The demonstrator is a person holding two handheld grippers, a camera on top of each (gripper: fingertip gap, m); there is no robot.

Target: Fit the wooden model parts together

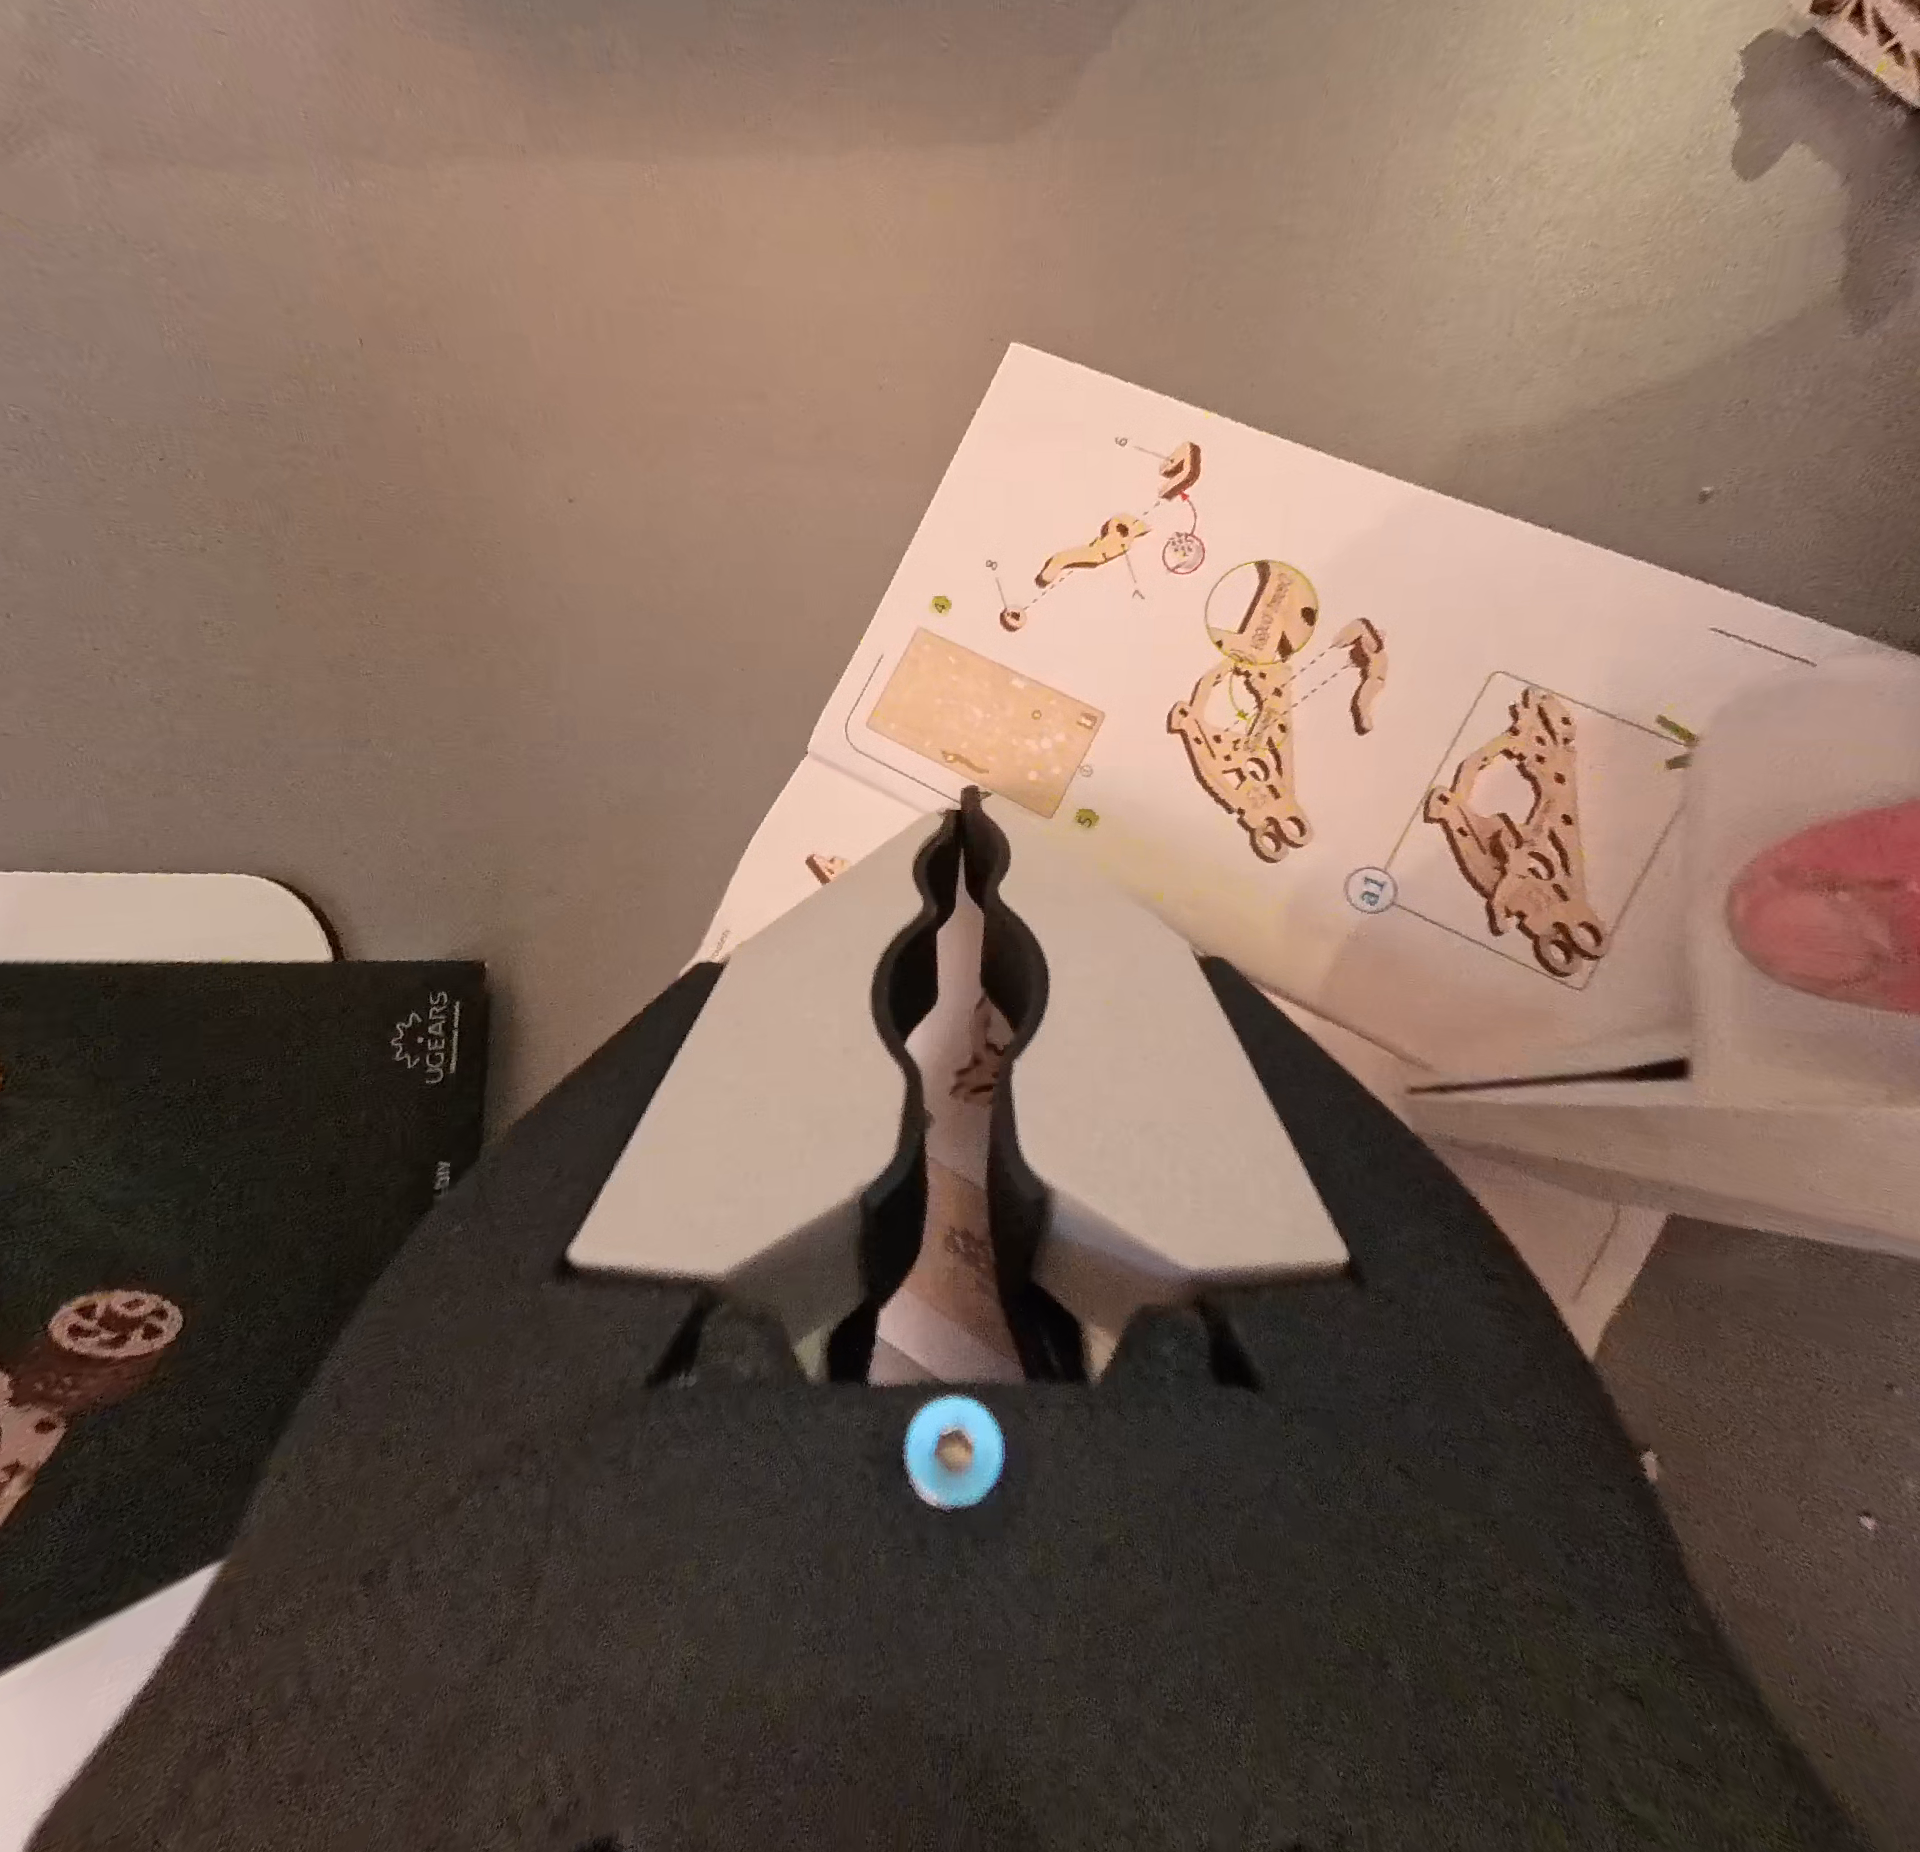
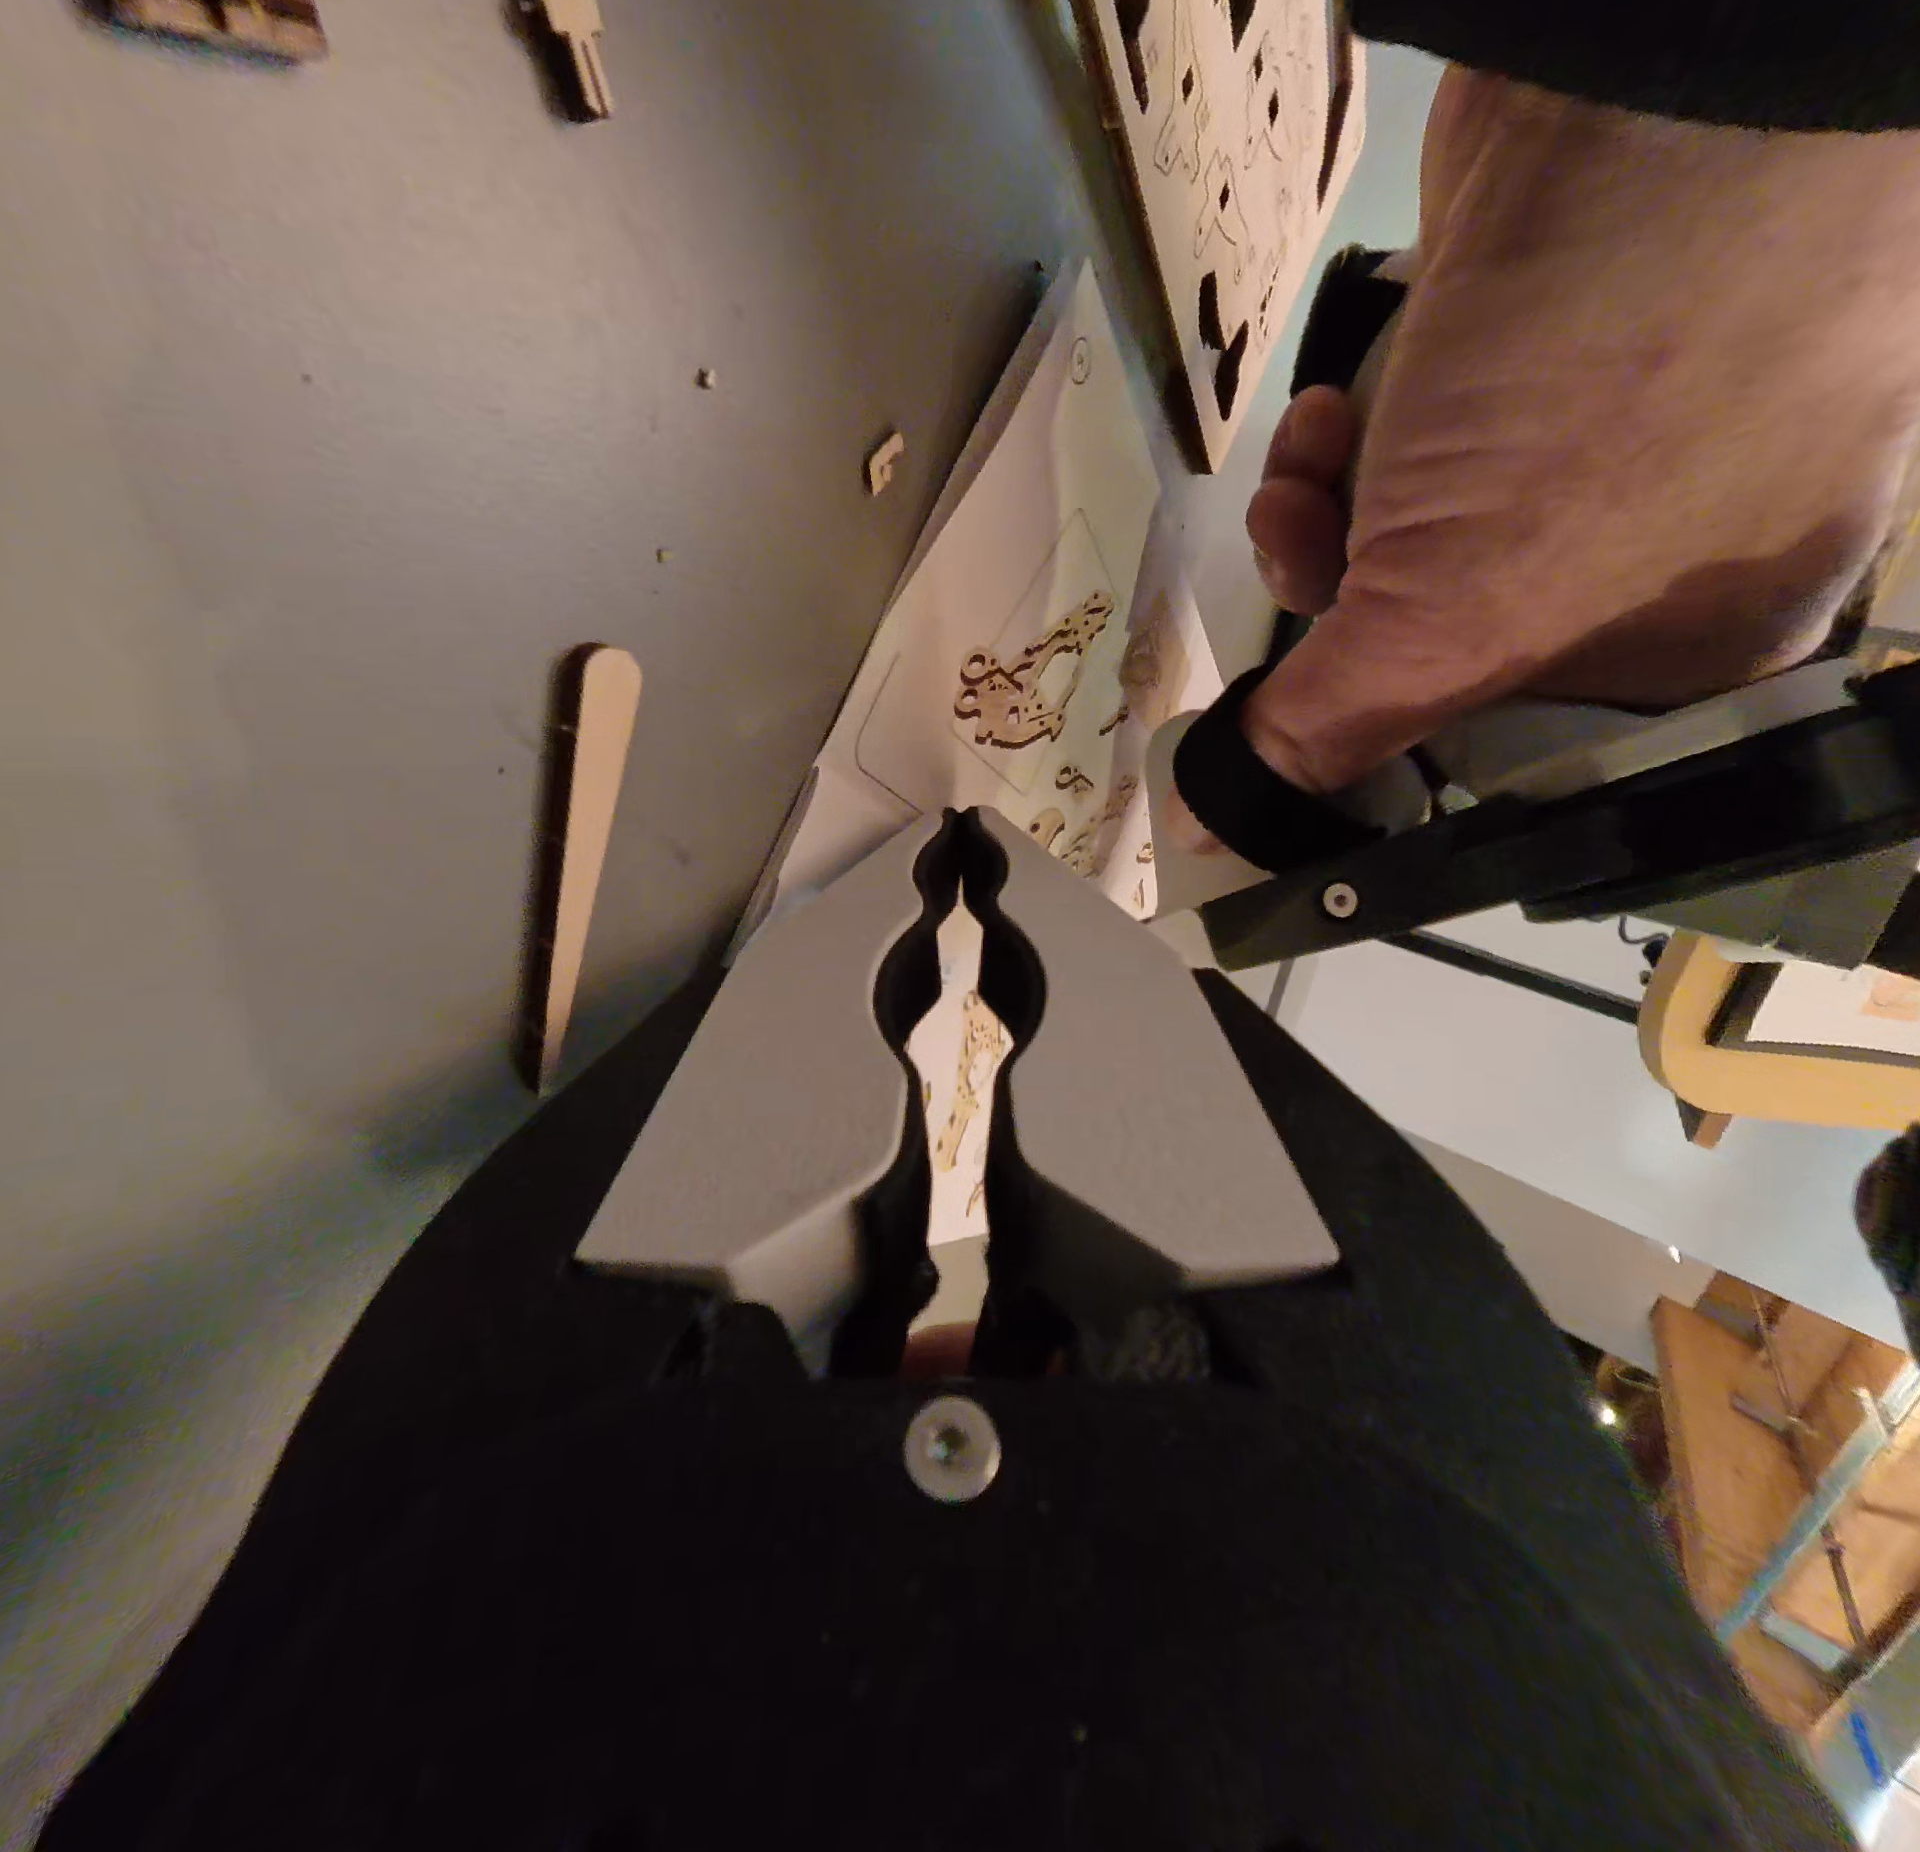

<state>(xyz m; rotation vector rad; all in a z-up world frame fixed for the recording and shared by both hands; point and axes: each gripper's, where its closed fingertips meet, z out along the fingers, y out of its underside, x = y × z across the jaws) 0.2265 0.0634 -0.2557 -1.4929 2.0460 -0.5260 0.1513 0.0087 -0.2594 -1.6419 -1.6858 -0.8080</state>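
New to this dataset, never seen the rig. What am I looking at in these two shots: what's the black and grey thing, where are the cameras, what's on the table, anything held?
No robot here: a person holds a two-finger hand-held gripper in each hand, and a wide-angle camera on each looks forward along its fingers.

In the left wrist view, the black and grey wedge is the left hand-held gripper, its tips closed together with nothing visible between them. In the right wrist view, the right hand-held gripper is closed the same way; the person's hand on the other tool shows at right.

On the grey table lie an open instruction sheet with assembly drawings, a black box, a long flat wooden stick, a wooden sheet with cut-out parts and small wooden pieces.

Neither holds a wooden part yet.
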